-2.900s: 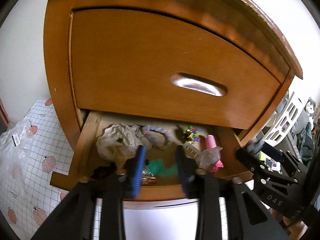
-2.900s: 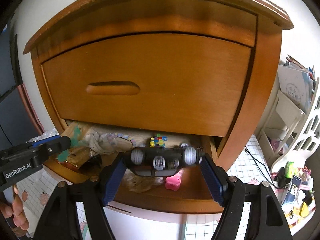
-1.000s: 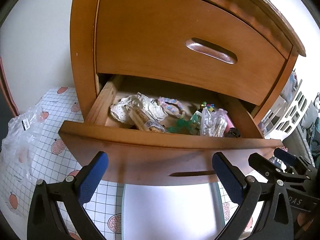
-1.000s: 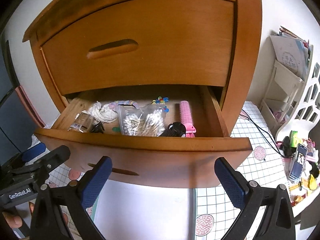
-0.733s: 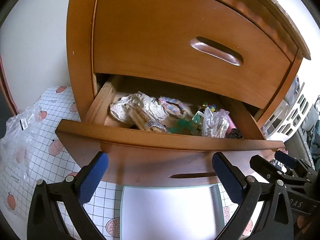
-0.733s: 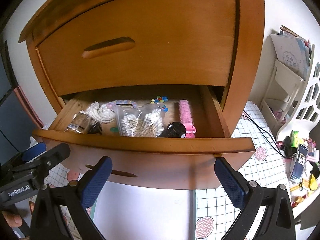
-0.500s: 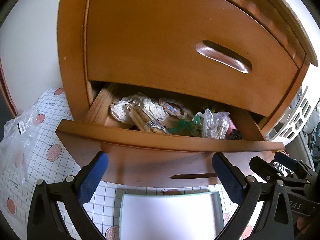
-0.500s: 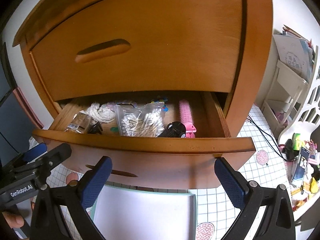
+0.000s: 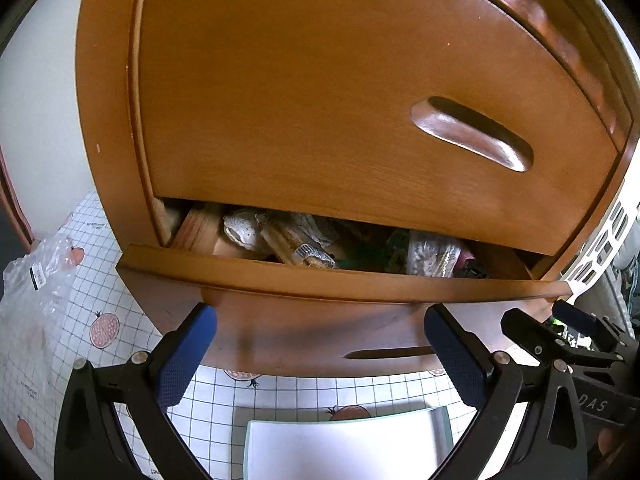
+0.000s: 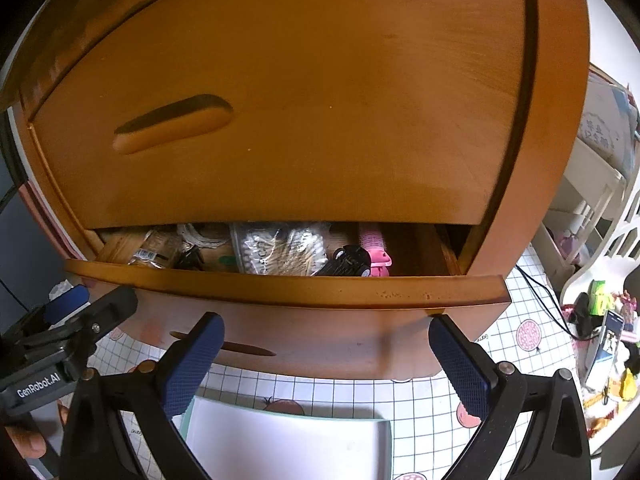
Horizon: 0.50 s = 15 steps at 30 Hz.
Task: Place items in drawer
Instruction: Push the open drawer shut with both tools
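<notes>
The lower drawer (image 9: 304, 280) (image 10: 280, 284) of a wooden cabinet stands only a narrow gap out. Inside I see a bag of cotton swabs (image 10: 280, 250) (image 9: 432, 258), a pink hair roller (image 10: 374, 246), a black toy car (image 10: 348, 262), a wrapped packet (image 9: 300, 246) (image 10: 154, 252) and a white lace cloth (image 9: 244, 230). My left gripper (image 9: 320, 354) is open, both blue pads against the drawer front. My right gripper (image 10: 326, 358) is open too, its pads at the same front panel.
The upper drawer (image 9: 360, 100) (image 10: 280, 100) is closed, with a recessed handle (image 9: 472, 134). A white tray (image 9: 344, 448) (image 10: 288, 444) lies on the gridded floor mat below. A plastic bag (image 9: 36, 280) lies left; a white shelf and clutter (image 10: 596, 308) stand right.
The lower drawer has slid inward, narrowing from wide open to a slim gap. Both open grippers moved forward and down with its front panel; more of the white tray shows.
</notes>
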{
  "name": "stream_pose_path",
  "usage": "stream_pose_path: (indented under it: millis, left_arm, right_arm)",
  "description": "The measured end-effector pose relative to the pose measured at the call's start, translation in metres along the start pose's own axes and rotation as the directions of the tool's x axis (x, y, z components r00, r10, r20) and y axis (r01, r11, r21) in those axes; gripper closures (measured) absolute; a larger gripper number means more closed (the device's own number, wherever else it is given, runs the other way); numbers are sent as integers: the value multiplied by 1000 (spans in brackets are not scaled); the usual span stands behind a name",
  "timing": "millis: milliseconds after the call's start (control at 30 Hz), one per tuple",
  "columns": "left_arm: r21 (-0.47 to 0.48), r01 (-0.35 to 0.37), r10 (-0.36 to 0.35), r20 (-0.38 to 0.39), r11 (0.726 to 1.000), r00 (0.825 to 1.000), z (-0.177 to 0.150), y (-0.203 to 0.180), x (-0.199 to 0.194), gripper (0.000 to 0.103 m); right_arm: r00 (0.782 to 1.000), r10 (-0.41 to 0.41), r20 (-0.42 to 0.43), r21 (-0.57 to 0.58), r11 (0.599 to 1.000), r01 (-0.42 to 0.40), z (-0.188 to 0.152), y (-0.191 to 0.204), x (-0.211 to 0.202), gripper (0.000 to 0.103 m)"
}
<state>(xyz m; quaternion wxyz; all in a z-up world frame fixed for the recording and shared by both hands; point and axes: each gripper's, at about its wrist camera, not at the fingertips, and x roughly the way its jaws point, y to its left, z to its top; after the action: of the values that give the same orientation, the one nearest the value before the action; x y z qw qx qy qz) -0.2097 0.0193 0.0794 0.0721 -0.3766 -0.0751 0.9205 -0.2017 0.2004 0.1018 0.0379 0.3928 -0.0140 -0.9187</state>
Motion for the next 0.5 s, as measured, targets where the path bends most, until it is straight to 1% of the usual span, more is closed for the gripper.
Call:
stream_pose_path:
  millis: [167,267,500]
  left_arm:
    - [-4,-3,3,2,1000,1000,0,3,-5,0]
    - [-2,-4,4,1,1000,1000,1,2,-3,0]
    - [-2,-7,7,-1,1000,1000,1,1,-3,0]
  right_arm:
    - [1000,-5,7,-4,1000,5,1,1,2,0]
    - [1000,-5,12,-1,1000,5,-8,3,-5,0]
    - [1000,-6,16,-5,1000,6,-8,4,-6,0]
